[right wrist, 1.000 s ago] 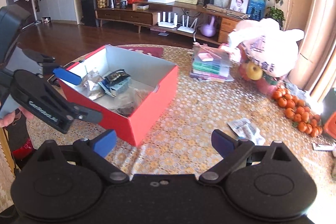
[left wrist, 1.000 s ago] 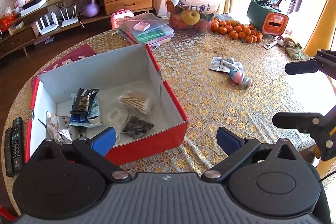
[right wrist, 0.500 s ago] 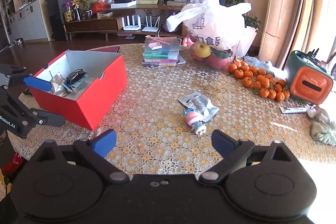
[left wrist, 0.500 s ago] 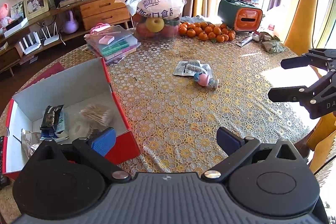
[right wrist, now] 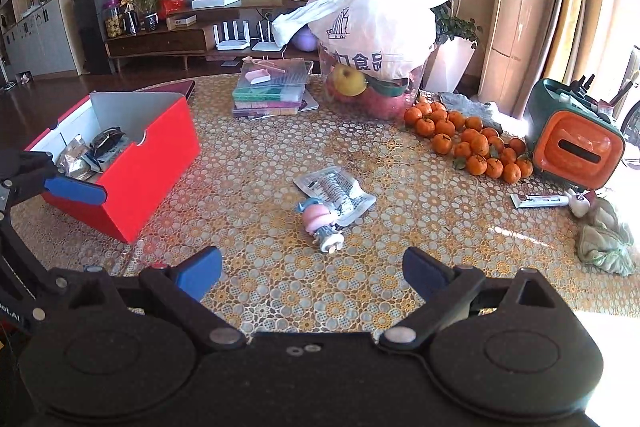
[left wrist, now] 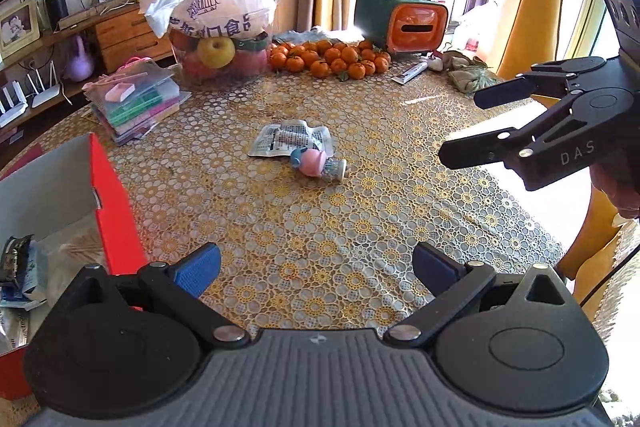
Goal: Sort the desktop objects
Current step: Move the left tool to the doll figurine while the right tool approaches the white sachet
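Change since one second ago: we have swung both grippers away from the red box [right wrist: 120,163]; it was in the middle of the left wrist view and now sits at the left edge, and the small figure [right wrist: 322,221] with the printed packet [right wrist: 334,189] has come to the centre.

Red box: it stands open on the table [left wrist: 360,211], with packets and cotton swabs already inside. We judge it is the collecting place, so it is kept open and near us.

Figure and packet: they lie to the right of the red box, well apart from it, touching each other. We think they are the next things to sort.

Other things: the oranges [right wrist: 464,143], the fruit bag [right wrist: 372,27] and the flat cases [right wrist: 272,87] lie further from the box, at the far side.

Left gripper [left wrist: 316,263]: released, fingers spread wide, holding nothing, hanging just beside the box's near corner.

Right gripper [right wrist: 312,273]: also released and empty, low over the table and pointed at the figure, which lies just ahead between its fingers' line.
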{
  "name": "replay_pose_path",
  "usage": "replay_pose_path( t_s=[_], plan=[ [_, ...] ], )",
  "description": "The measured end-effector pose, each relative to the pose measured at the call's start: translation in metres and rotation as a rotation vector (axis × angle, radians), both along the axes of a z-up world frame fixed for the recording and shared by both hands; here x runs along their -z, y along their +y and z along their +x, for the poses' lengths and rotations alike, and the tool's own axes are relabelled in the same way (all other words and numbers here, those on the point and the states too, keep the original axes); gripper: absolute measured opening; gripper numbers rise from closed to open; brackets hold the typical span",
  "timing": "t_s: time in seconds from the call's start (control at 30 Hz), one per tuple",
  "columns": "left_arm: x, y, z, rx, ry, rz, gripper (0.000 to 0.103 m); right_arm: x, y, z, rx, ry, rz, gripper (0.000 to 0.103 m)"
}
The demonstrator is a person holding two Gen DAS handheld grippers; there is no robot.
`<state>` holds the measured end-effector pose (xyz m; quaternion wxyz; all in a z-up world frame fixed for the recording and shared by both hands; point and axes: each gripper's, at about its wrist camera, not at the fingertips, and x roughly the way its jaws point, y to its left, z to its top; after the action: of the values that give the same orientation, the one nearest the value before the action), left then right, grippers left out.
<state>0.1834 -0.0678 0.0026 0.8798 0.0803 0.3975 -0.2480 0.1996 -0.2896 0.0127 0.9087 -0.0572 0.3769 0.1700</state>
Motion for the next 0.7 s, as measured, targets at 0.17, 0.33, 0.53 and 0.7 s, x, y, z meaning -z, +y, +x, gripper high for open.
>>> replay_pose_path(
  t_s=[0.17,0.33,0.53,0.7],
  plan=[
    [0.016,-0.018,0.016,0.016,-0.009,-0.006,0.102,0.011,-0.012,0.023,-0.014,0.012,-0.009,0.097],
    [0.034,-0.034,0.037,0.035,0.011,-0.015,0.102,0.023,-0.019,0.047,-0.034,0.035,-0.022,0.097],
    [0.054,-0.054,0.065,0.043,0.044,-0.009,0.102,0.037,-0.023,0.089,-0.054,0.084,-0.045,0.096],
    [0.065,-0.063,0.087,0.023,0.035,-0.024,0.102,0.051,-0.017,0.129,-0.066,0.123,-0.056,0.096]
  ],
)
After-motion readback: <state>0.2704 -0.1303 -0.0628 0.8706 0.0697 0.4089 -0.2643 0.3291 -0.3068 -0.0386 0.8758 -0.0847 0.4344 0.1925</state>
